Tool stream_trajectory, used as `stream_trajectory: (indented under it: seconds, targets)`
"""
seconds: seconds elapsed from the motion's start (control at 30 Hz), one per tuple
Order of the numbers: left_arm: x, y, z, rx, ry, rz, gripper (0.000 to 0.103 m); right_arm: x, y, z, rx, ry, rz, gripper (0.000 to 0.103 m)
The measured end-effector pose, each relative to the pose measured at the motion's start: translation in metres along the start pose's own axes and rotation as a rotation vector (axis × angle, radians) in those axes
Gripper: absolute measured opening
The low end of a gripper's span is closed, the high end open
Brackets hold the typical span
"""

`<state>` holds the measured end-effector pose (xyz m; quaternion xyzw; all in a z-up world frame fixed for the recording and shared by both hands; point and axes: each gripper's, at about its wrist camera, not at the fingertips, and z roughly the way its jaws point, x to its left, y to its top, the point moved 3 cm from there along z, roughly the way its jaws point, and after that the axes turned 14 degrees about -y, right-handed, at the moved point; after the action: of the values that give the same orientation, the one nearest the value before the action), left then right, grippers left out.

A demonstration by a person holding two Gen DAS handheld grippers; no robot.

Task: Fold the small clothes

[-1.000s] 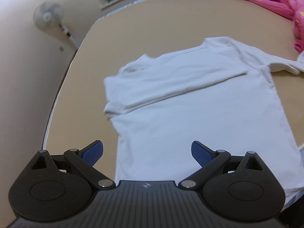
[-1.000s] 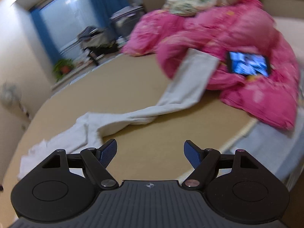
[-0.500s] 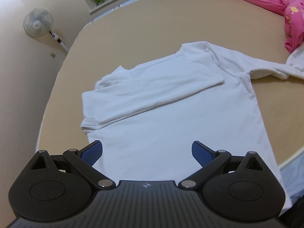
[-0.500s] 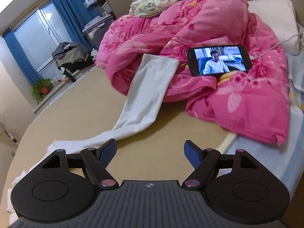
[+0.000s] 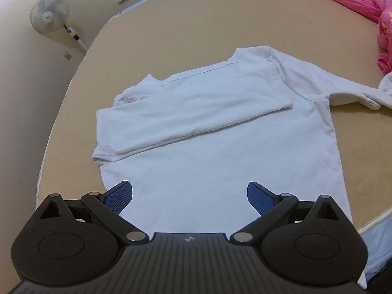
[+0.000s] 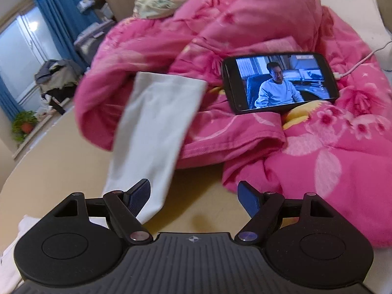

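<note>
Right gripper: now in closer over the long sleeve than half a second back, and the right gripper (image 6: 193, 196) has the cuff end filling more of its view.
Left gripper: left gripper (image 5: 189, 196) shifts only a little; the shirt sits slightly more centred than before.
Left fingers: spread wide, blue ribbed pads (image 5: 118, 197) apart, nothing between them, hovering above the hem.
Right fingers: spread wide too, nothing gripped; the sleeve passes behind the left pad (image 6: 139, 196).
White shirt: white shirt (image 5: 220, 132) lies flat on the tan mattress (image 5: 191, 24), one sleeve folded across the chest, soft knit with faint creases.
Other sleeve: long sleeve (image 6: 156, 132) stretches out flat, its cuff resting up on the pink quilt (image 6: 318, 147).
Quilt: puffy, rumpled, floral print.
Phone: glossy dark phone (image 6: 280, 83) sits on the quilt, screen lit, white cable at its right end.
Fan: white standing fan (image 5: 50, 17) by the wall.
</note>
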<state>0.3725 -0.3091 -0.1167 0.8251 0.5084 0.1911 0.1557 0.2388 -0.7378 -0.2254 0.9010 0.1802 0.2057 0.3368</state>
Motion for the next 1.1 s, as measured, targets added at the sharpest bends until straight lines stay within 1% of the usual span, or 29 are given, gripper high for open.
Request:
stream_trajectory:
  seconds: [0.03,0.13,0.2,0.23,0.27,0.33,0.37,0.43,0.47,0.5,0.53,0.67,0.73,0.77,0.8,0.83,0.87,0.9,0.93,0.97,1.0,1.1]
  targets:
    - [0.001,0.000,0.001,0.003,0.001,-0.003,0.101,0.002,0.004,0.007,0.004,-0.005,0.005,0.080]
    - [0.004,-0.001,0.002,0.007,0.005,-0.005,0.101,0.009,0.010,0.024,0.030,0.019,0.024,0.080]
    - [0.006,-0.002,0.001,0.006,0.007,-0.005,0.101,0.010,0.013,0.036,0.069,0.023,0.075,0.080]
    - [0.007,-0.002,0.000,0.005,0.008,-0.004,0.101,0.008,0.015,0.041,0.087,0.039,0.124,0.071]
    - [0.008,-0.002,-0.002,0.003,0.010,-0.004,0.101,0.006,0.016,0.043,0.100,0.076,0.167,0.041]
    - [0.010,-0.003,-0.004,-0.003,0.008,-0.006,0.101,0.005,0.020,0.043,0.138,0.169,0.208,0.011]
    - [0.011,-0.003,-0.005,-0.005,0.006,-0.010,0.101,0.004,0.021,0.038,0.128,0.175,0.208,0.004]
    - [0.013,-0.003,-0.005,-0.005,-0.006,-0.025,0.101,0.002,0.023,0.021,0.110,0.164,0.195,0.001]
    - [0.014,-0.004,-0.005,-0.004,-0.014,-0.032,0.101,-0.001,0.025,0.012,0.121,0.175,0.217,0.001]
    - [0.015,-0.005,-0.004,-0.002,-0.022,-0.039,0.101,-0.005,0.027,-0.002,0.138,0.203,0.263,0.001]
    - [0.015,-0.005,-0.003,0.002,-0.026,-0.042,0.101,-0.007,0.031,-0.018,0.128,0.245,0.293,0.001]
    - [0.015,-0.007,0.001,0.017,-0.042,-0.059,0.101,0.007,0.066,-0.086,0.022,0.339,0.328,0.001]
    - [0.017,-0.008,-0.002,0.011,-0.045,-0.059,0.101,0.021,0.086,-0.100,-0.011,0.338,0.327,0.001]
    - [0.017,-0.009,-0.003,0.008,-0.041,-0.057,0.101,0.033,0.095,-0.099,-0.022,0.328,0.322,0.002]
    - [0.019,-0.009,-0.005,0.005,-0.037,-0.054,0.101,0.044,0.101,-0.092,-0.025,0.297,0.300,0.003]
    - [0.021,-0.009,-0.006,0.002,-0.033,-0.056,0.101,0.051,0.105,-0.081,-0.027,0.246,0.279,0.011]
    - [0.025,-0.010,-0.008,0.000,-0.032,-0.063,0.101,0.058,0.107,-0.063,-0.019,0.178,0.248,0.029]
    - [0.028,-0.010,-0.010,-0.002,-0.033,-0.070,0.101,0.059,0.104,-0.044,0.011,0.124,0.220,0.036]
    - [0.031,-0.011,-0.012,-0.005,-0.034,-0.077,0.101,0.054,0.099,-0.028,0.043,0.068,0.213,0.041]
    - [0.035,-0.013,-0.013,-0.009,-0.033,-0.086,0.102,0.042,0.093,-0.020,0.064,0.032,0.237,0.042]
    - [0.038,-0.014,-0.012,-0.009,-0.032,-0.092,0.102,0.025,0.085,-0.018,0.070,0.032,0.276,0.042]
    - [0.041,-0.016,-0.002,0.016,-0.031,-0.104,0.102,-0.028,0.057,-0.029,0.043,0.039,0.356,0.051]
